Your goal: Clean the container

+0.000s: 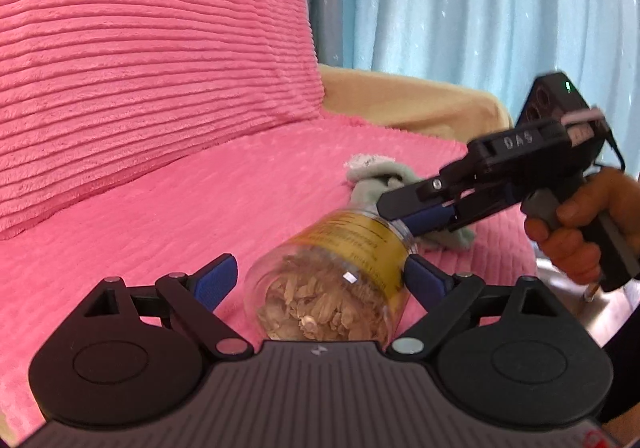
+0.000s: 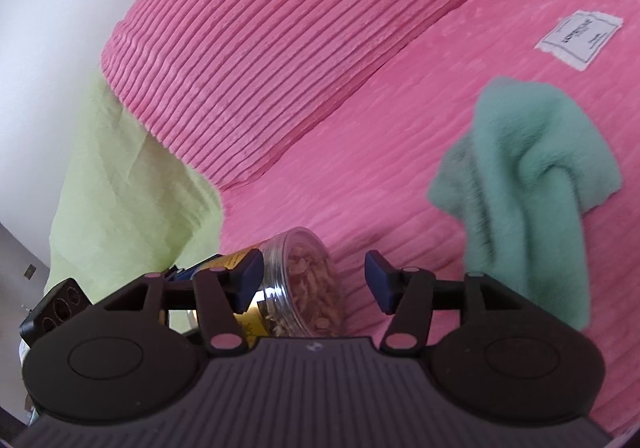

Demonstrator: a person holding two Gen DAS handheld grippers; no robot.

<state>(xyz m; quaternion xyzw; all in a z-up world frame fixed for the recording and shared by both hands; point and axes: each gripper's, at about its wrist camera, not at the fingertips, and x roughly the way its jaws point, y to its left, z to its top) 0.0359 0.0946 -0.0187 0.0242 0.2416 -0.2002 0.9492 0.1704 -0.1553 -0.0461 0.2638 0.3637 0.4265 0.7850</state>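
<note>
Between spread fingers (image 1: 218, 280), perhaps untouched: jar (image 1: 332, 288).

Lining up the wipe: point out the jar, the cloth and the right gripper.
jar (image 1: 336, 280): left wrist view, clear wall over the flakes.
cloth (image 2: 532, 167): right wrist view, middle fold.
right gripper (image 2: 314, 280): right wrist view, midway between its fingertips.

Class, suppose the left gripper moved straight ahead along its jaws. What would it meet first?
Probably the jar, lying directly between the open jaws of the left gripper; depth is unclear.
</note>
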